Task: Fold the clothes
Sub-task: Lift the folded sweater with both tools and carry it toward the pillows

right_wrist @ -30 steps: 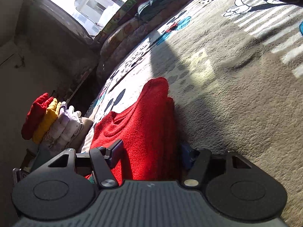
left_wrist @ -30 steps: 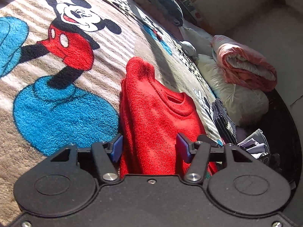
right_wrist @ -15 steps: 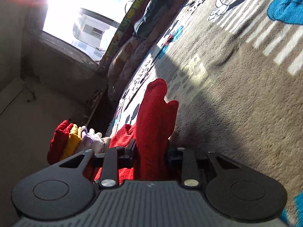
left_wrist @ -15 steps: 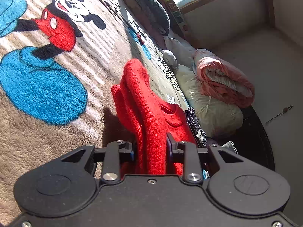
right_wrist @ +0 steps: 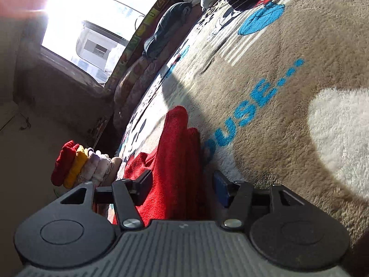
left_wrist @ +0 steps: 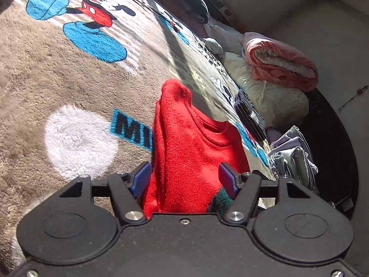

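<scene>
A folded red knit sweater [left_wrist: 191, 143] lies on the brown cartoon-mouse blanket [left_wrist: 57, 73], collar facing up, beside blue lettering. My left gripper [left_wrist: 184, 179] is open, its blue pads standing wide on either side of the sweater's near end. From the right wrist view the same sweater [right_wrist: 175, 152] shows as a thick folded edge on the blanket [right_wrist: 288, 92]. My right gripper [right_wrist: 182, 188] is open too, one finger at each side of the red cloth. The sweater's near end is hidden behind both gripper bodies.
A pink rolled quilt [left_wrist: 279, 62] sits on a cream pillow [left_wrist: 269, 94] at the right. A dark striped garment [left_wrist: 249, 115] and grey clothes [left_wrist: 293, 159] lie past the sweater. A stack of folded clothes [right_wrist: 80, 166] stands at the bed's edge under the window [right_wrist: 92, 23].
Both grippers were open a second ago, shut on the red sweater and lifted it, and now stand open again. The sweater lies at a new spot by the blue lettering.
</scene>
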Motion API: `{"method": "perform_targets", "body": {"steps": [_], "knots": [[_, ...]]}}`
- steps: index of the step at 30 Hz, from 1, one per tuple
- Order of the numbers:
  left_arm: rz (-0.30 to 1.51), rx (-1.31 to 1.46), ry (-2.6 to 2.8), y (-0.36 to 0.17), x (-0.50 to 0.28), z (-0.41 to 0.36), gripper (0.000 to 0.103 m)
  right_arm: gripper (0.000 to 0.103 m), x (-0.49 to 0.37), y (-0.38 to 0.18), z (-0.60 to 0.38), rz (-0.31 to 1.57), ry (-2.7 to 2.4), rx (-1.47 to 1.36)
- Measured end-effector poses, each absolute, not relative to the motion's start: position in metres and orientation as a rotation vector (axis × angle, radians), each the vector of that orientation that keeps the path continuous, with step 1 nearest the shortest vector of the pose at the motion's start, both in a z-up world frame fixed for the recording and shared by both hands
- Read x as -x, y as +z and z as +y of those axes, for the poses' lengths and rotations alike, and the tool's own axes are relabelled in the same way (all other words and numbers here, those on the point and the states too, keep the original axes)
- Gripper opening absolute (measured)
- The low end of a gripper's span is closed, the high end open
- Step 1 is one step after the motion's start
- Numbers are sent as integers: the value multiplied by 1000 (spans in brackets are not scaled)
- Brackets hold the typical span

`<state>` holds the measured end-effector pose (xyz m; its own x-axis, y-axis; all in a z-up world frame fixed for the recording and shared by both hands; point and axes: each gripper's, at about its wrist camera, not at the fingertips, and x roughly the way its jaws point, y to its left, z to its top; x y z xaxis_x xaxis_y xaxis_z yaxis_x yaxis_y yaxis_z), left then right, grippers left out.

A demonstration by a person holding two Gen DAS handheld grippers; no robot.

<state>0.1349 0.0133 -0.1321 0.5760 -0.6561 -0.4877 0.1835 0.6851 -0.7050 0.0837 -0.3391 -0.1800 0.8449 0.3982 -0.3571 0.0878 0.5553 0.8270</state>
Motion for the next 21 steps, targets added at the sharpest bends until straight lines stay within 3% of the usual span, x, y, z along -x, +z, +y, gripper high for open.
{"method": "perform_targets", "body": {"steps": [9,10,11,12,14,17,21], "knots": [[808,699,-537,-146,-150,10,59,69,-86,-180,-318,603,196,-882],[805,686,-549,-146,-153,6,56,69,-89,-180,-317,607,195,-887],[810,689,-558,-148,-156,2,40,68,-92,-180,-317,609,196,-890],[816,704,-563,-152,-159,-1,37,65,-95,-180,-316,609,201,-891],[816,740,-575,-157,-164,-5,32,41,-101,-184,-315,614,206,-898],[810,810,-605,-160,-168,-7,29,32,-96,-195,-323,575,233,-973],[774,860,-669,-150,-172,-13,28,31,-85,-198,-338,513,280,-1080]]}}
